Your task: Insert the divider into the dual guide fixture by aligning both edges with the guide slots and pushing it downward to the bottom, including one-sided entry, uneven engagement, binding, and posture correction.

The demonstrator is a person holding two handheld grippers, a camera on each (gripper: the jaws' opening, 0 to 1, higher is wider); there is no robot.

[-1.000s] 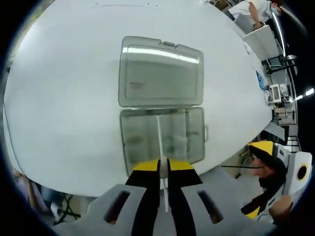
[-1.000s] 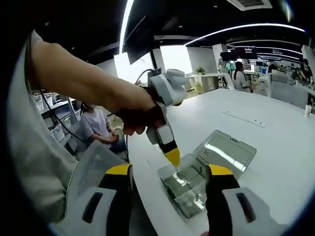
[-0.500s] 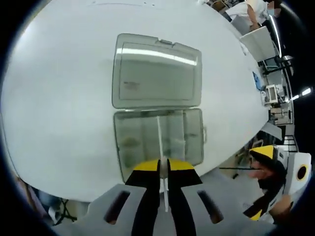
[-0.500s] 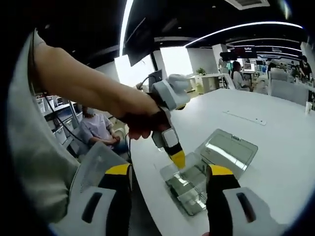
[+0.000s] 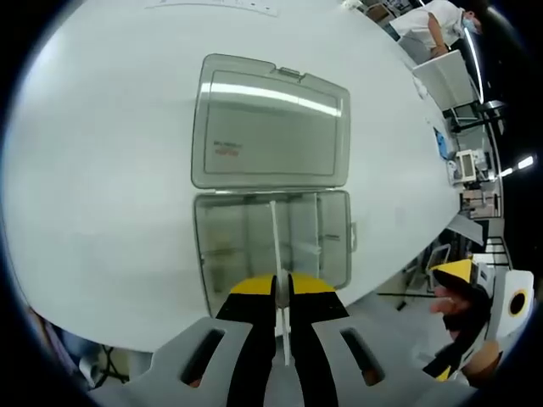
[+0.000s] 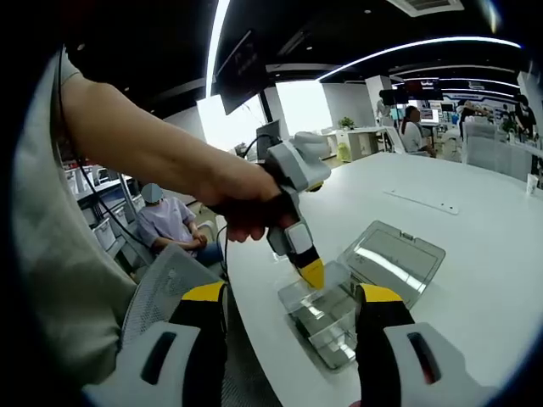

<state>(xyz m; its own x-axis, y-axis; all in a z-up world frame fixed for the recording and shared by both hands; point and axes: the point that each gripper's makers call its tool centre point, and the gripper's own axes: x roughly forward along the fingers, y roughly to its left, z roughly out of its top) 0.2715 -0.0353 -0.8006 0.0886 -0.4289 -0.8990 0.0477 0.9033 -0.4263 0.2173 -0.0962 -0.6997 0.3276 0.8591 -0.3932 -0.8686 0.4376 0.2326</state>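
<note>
A clear plastic compartment box (image 5: pixel 229 246) lies on the white table (image 5: pixel 102 170), its lid (image 5: pixel 270 123) folded open on the far side. My left gripper (image 5: pixel 282 287) is shut on a thin white divider (image 5: pixel 274 237), seen edge-on and lined up over the box's middle. In the right gripper view a hand holds the left gripper (image 6: pixel 310 273) with its yellow tip just above the box (image 6: pixel 331 326), beside the open lid (image 6: pixel 392 257). My right gripper (image 6: pixel 293 298) hangs open and empty, short of the table edge. It also appears at the lower right as the right gripper (image 5: pixel 456 275).
The table's curved near edge (image 6: pixel 254 339) runs just below the box. A seated person (image 6: pixel 165 225) and a mesh chair back (image 6: pixel 161 284) are to the left of it. A long flat strip (image 6: pixel 422 202) lies farther back on the table. Desks and people stand in the background.
The left gripper with the divider has shifted slightly rightward toward the box in the right gripper view. The box sits a little larger in the left gripper view. Both jaw states are unchanged.
</note>
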